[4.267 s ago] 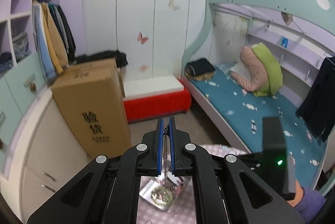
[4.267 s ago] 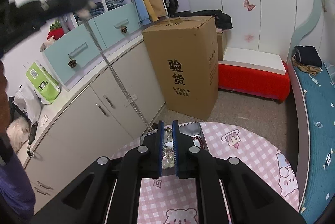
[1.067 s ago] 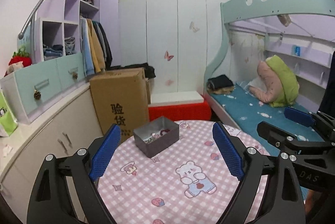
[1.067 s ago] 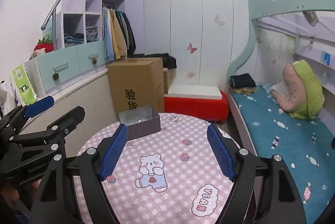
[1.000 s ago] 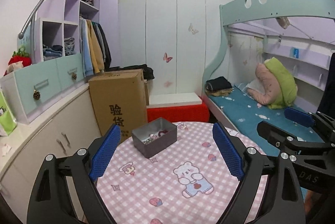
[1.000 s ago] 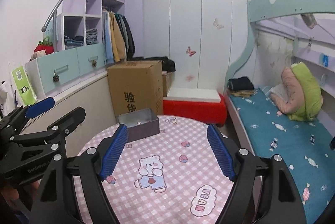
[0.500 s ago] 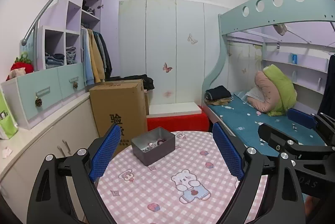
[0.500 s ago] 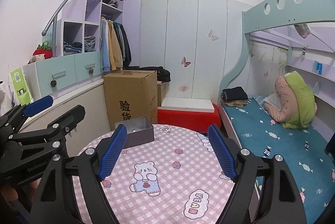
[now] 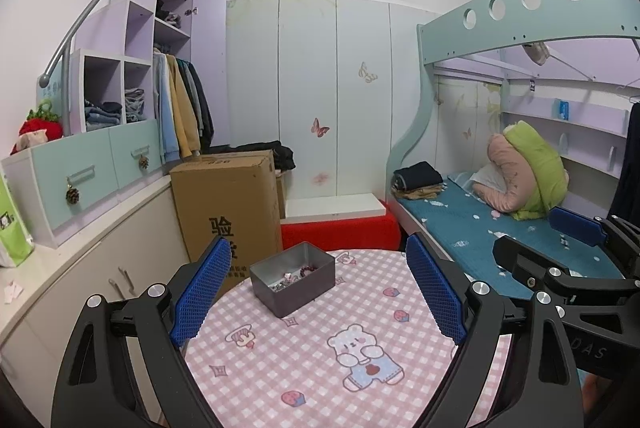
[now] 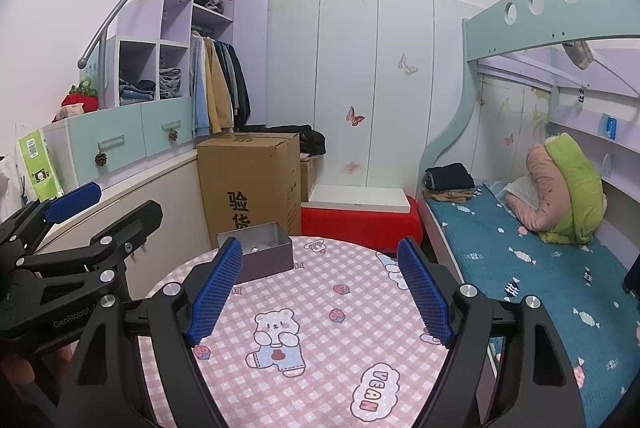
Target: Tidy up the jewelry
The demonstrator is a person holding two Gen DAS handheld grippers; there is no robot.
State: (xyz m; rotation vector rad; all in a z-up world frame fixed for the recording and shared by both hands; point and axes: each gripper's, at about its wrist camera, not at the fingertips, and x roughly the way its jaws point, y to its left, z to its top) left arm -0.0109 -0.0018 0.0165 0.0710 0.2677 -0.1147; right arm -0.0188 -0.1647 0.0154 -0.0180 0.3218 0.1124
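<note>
Ahead of your left gripper (image 9: 316, 298) — jaws spread, like the right gripper's (image 10: 320, 292) — sits the grey jewelry tin (image 9: 293, 284), nearer it, long axis slanting right-and-away.

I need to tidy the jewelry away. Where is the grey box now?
The grey box sits at the far left edge of the round table, in front of the cardboard carton, ahead of both open tools.

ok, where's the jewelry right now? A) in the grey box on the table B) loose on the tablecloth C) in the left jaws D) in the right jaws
A: the jewelry lies inside the grey box on the table; the left gripper and right gripper both have open, empty jaws.
</note>
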